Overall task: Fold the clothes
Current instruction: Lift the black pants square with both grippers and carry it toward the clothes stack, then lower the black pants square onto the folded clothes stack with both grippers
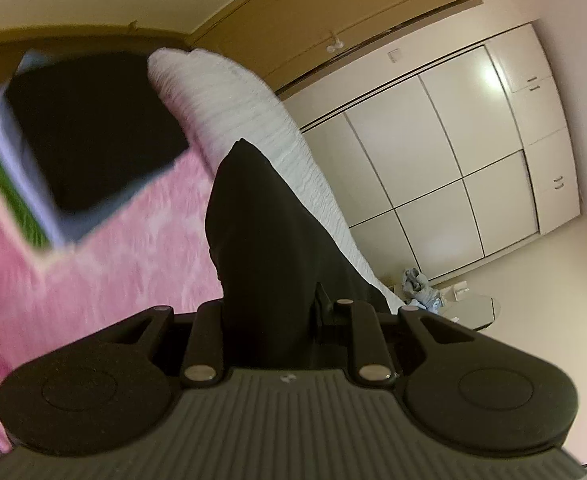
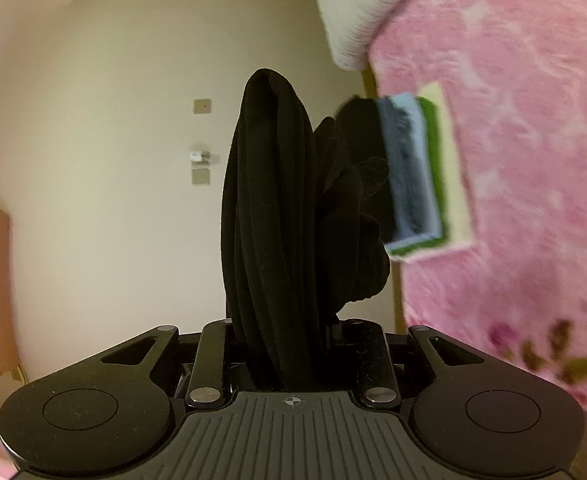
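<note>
In the left wrist view a black garment (image 1: 269,232) rises out of my left gripper (image 1: 271,308), which is shut on its folded edge. The cloth hides most of the fingers. My right gripper (image 2: 289,328) is shut on a thick, layered bundle of the same black garment (image 2: 269,216), which stands up between the jaws, held above the bed. A stack of folded clothes (image 1: 81,132), black on top with grey, white and green layers under it, lies on the pink blanket (image 1: 125,256). In the right wrist view this stack (image 2: 413,176) sits just right of the bundle.
A white ribbed pillow (image 1: 229,100) lies along the bed beside the pink blanket (image 2: 513,140). White wardrobe doors (image 1: 433,152) fill the far right, with a small heap of cloth (image 1: 417,284) on the floor. A plain wall with switch plates (image 2: 201,106) faces the right gripper.
</note>
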`<state>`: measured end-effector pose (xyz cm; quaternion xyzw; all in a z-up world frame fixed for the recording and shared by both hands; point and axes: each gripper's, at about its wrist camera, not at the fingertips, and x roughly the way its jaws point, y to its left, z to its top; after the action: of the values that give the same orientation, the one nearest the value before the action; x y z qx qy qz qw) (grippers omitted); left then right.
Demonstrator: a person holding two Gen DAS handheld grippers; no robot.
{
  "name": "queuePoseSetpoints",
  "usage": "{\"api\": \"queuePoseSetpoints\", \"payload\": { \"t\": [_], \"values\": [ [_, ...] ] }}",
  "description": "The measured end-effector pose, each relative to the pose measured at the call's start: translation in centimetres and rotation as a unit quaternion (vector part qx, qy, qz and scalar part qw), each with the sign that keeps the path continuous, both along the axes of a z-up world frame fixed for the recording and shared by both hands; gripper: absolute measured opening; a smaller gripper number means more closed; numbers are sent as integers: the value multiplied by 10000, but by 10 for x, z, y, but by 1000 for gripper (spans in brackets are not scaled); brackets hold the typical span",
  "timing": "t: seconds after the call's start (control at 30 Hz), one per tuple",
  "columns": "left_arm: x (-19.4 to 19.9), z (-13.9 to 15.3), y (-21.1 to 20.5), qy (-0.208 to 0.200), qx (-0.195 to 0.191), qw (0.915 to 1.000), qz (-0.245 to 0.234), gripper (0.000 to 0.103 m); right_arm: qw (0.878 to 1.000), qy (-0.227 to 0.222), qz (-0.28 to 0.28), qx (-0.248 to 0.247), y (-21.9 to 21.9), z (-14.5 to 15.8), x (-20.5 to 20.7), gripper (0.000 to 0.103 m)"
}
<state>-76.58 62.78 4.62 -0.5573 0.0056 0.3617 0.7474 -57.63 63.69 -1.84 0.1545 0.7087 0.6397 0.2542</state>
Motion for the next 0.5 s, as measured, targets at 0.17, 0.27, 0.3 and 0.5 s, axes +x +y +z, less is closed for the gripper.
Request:
{"api": "queuePoseSetpoints", "payload": {
  "t": [0.17,0.27,0.3,0.5],
  "values": [
    [-60,12,95,37,311,9986,-421,19,9984,13,-457,341,60,10,-60,25],
    [-90,21,149,81,456,9964,-705,19,9958,16,-799,452,93,21,-88,25],
    [-99,24,167,77,509,9953,-818,20,9946,8,-908,501,104,23,-96,25],
    [-138,0,248,79,580,9908,-1224,20,9891,-53,-1357,575,160,6,-131,25]
  ]
}}
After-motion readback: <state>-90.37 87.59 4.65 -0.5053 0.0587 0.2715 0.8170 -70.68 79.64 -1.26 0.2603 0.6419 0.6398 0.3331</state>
